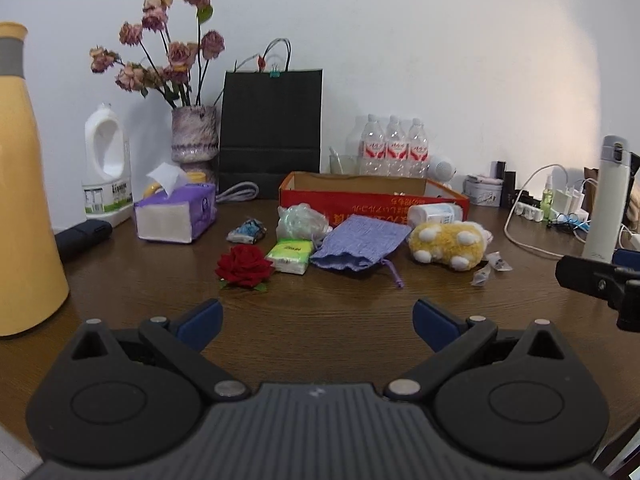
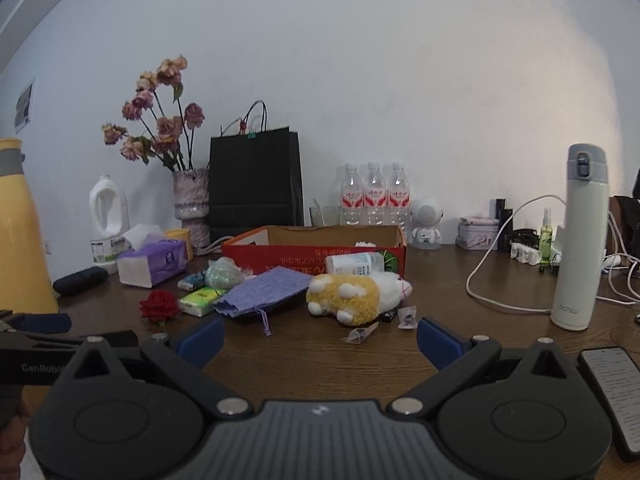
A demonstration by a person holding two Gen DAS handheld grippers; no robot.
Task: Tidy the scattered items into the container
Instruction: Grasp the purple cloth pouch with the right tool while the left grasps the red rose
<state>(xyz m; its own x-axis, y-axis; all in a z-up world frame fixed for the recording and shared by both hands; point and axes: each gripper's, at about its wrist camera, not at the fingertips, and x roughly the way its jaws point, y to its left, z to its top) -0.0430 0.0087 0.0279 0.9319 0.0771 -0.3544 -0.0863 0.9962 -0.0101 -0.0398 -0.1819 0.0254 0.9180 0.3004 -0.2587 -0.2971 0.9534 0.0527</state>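
Both grippers hang back, the left gripper (image 1: 318, 320) and right gripper (image 2: 320, 338) spread wide and empty. The yellow-and-white plush toy (image 2: 352, 294) lies on the brown wooden tabletop (image 2: 320, 356), just before the open red cardboard box (image 2: 280, 250). Best to close across its middle, lift clear of the wall, then release.

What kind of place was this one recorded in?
Probably a home or dorm desk against a white wall: a vase of dried flowers, a tissue pack, water bottles and a power strip share the wooden table.
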